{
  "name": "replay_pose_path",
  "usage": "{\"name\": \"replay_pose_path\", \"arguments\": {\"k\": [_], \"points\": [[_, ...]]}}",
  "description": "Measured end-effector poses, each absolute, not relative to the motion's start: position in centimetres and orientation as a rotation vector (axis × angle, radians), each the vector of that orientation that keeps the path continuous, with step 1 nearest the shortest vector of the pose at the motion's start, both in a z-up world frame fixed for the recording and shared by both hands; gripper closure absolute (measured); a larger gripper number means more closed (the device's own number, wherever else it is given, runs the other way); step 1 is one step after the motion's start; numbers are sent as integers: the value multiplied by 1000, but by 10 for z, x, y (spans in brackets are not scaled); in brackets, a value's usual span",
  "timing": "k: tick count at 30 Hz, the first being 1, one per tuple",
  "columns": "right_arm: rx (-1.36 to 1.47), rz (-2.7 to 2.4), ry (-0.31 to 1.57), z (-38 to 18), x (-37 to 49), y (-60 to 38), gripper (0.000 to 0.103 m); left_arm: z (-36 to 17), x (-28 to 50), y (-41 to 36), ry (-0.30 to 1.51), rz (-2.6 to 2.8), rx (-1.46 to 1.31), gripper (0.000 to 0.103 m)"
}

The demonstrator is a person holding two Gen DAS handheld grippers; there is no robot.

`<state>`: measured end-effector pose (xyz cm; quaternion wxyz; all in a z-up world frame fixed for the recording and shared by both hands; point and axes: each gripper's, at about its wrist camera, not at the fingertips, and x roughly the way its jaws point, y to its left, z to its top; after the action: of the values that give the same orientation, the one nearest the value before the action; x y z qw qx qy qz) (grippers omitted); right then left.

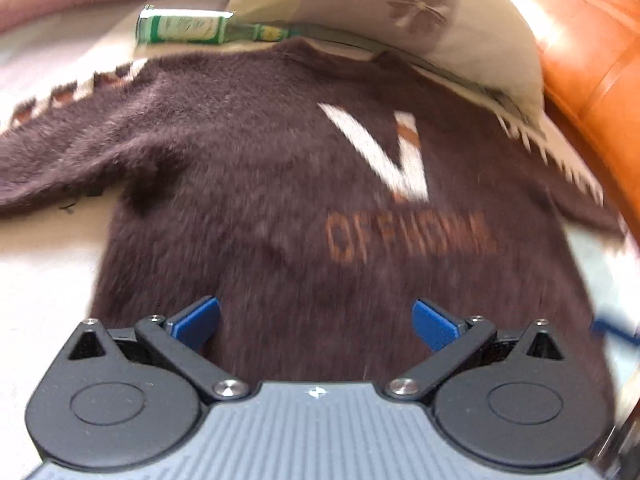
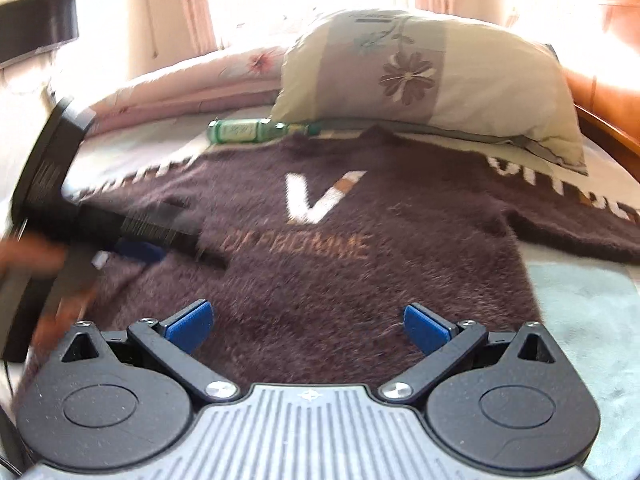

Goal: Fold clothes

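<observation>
A fuzzy dark brown sweater [image 1: 248,200] [image 2: 400,248] lies spread flat on the bed, front up, with a white V and orange lettering on the chest. Both sleeves stretch out to the sides. My left gripper [image 1: 316,322] hovers open over the sweater's lower part, nothing between its blue pads. In the right wrist view my right gripper [image 2: 308,326] is likewise open above the hem area. The left gripper [image 2: 136,250] shows blurred at the left of the right wrist view, held by a hand [image 2: 28,256] over the sweater's left side.
A green bottle [image 1: 188,30] [image 2: 256,130] lies on its side just beyond the sweater's collar. A flowered pillow [image 1: 400,4] [image 2: 432,80] sits behind it, beside a folded quilt [image 2: 192,80]. An orange-brown headboard [image 1: 592,60] runs along the right. Light bedsheet [image 2: 580,312] surrounds the sweater.
</observation>
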<state>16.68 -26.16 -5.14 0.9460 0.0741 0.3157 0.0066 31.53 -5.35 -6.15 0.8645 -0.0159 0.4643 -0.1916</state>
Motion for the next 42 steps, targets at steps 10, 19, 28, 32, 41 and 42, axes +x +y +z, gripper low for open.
{"name": "replay_pose_path", "arguments": {"k": [10,19,28,32,41,42], "points": [[52,-30,687,-53,163,-259,0,-36,355,-67,1006,-389,-89,1],[75,-4,770,-59,177,-255,0,-47,414,-112,989,-407,-18,1],[182,73,846,-63,193,-252,0,-55,518,-153,998,-440,-77,1],[170,56,856,-67,196,-253,0,-67,563,-156,1011,-463,-173,1],[205,46,883,-75,200,-256,0,-80,603,-161,925,-393,-203,1],[197,43,884,-75,200,-255,0,-78,604,-163,930,-393,-193,1]]}}
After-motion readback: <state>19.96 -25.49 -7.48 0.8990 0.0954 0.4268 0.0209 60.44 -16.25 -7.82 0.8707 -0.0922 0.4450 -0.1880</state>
